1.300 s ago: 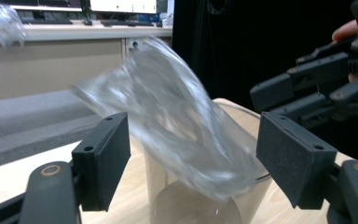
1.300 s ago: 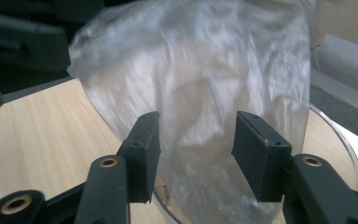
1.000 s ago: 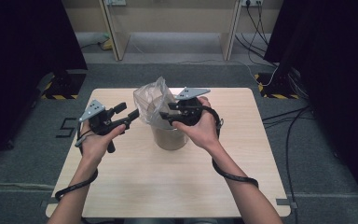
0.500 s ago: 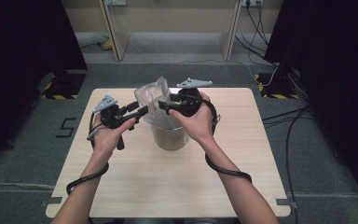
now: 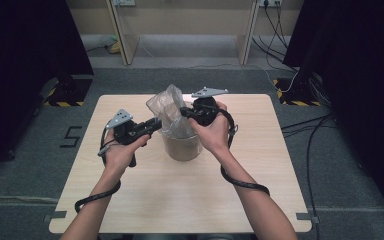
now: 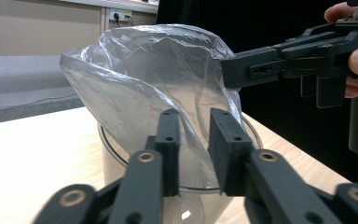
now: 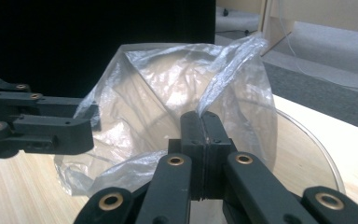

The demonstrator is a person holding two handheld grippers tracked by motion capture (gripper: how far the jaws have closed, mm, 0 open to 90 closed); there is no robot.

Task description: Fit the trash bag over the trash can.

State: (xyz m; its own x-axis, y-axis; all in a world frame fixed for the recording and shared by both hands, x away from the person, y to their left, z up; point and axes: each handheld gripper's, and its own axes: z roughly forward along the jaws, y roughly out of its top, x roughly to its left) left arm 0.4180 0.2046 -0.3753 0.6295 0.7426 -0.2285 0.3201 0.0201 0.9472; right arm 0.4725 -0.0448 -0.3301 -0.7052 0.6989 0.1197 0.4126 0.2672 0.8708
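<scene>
the clear plastic bag (image 5: 169,112) stands bunched up out of the round container (image 5: 182,146) at the middle of the table (image 5: 145,200). the right gripper (image 7: 200,122) has its jaws pressed together on a fold of the bag's edge. over the last second the left gripper (image 6: 193,128) has moved in from the left, and its jaws now stand apart around the film on its side, not yet clamped. once it pinches, the bag's mouth can likely be spread over the rim.
</scene>
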